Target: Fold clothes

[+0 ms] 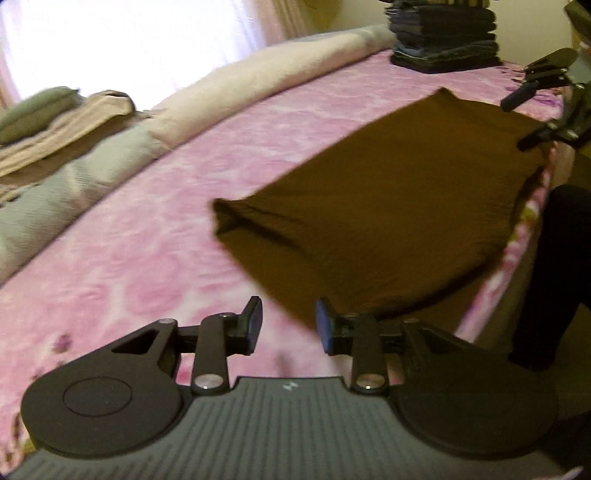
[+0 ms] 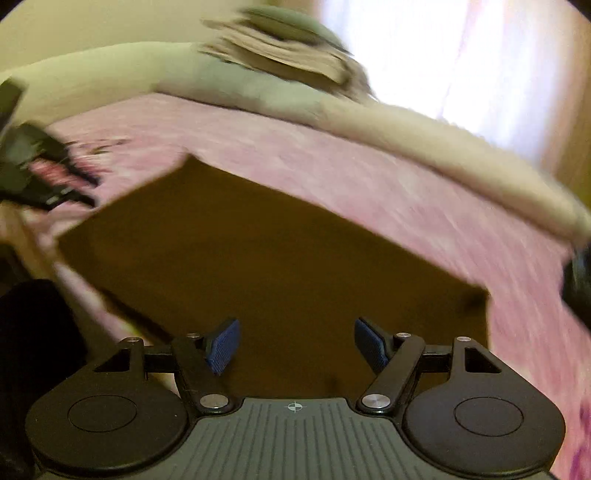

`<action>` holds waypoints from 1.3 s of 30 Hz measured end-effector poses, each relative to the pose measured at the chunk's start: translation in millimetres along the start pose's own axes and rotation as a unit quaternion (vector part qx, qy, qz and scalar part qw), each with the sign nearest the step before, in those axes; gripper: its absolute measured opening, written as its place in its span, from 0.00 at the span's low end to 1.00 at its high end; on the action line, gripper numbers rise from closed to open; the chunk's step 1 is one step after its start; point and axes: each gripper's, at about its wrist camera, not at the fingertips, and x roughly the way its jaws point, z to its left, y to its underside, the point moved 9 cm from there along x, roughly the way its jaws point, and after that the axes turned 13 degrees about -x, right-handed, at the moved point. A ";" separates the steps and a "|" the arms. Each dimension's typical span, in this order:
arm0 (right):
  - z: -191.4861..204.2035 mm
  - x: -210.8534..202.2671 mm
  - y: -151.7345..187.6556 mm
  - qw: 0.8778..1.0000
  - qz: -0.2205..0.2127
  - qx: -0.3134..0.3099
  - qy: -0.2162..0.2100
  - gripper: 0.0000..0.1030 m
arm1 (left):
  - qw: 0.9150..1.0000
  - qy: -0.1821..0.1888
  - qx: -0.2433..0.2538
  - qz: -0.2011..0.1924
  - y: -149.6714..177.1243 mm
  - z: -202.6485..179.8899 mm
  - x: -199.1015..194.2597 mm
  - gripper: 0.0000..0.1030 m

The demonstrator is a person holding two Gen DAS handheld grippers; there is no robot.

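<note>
— Folding looks partly done: the brown garment [image 1: 388, 206] lies flat as a rectangle near the pink bed's [image 1: 147, 240] right edge.

— And the left gripper [image 1: 288, 325] and right gripper [image 2: 295, 347]?

— Both parted, empty. Further folds and stacking on the far dark pile [image 1: 443, 33] probably remain.

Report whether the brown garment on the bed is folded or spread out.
Folded: the brown garment lies flat as a neat rectangle on the pink bedspread, with no sleeves showing.

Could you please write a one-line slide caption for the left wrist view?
Open left gripper above a folded brown garment on a pink bedspread.
</note>
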 end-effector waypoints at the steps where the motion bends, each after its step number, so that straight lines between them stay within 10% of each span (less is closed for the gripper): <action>1: 14.5 -1.4 -11.7 1.000 -0.010 -0.021 -0.008 0.70 | 1.000 -0.007 0.000 -0.001 2.5 7.5 -4.1 0.29; 12: 178.3 65.6 -78.2 0.972 -0.048 -0.209 -0.097 0.70 | 1.000 -0.014 -0.001 -0.001 35.9 35.0 -20.4 0.31; 27: 173.7 107.3 -84.5 0.970 -0.016 -0.241 0.002 0.69 | 0.999 0.029 -0.011 -0.010 39.3 24.0 6.5 0.33; 29: 175.9 110.0 -84.8 0.971 -0.010 -0.240 -0.007 0.24 | 0.999 0.035 -0.006 -0.006 39.0 18.3 11.9 0.33; 39: 125.9 90.2 -104.7 0.996 -0.055 -0.062 -0.038 0.13 | 0.998 0.045 -0.001 -0.032 -10.2 -8.0 27.0 0.33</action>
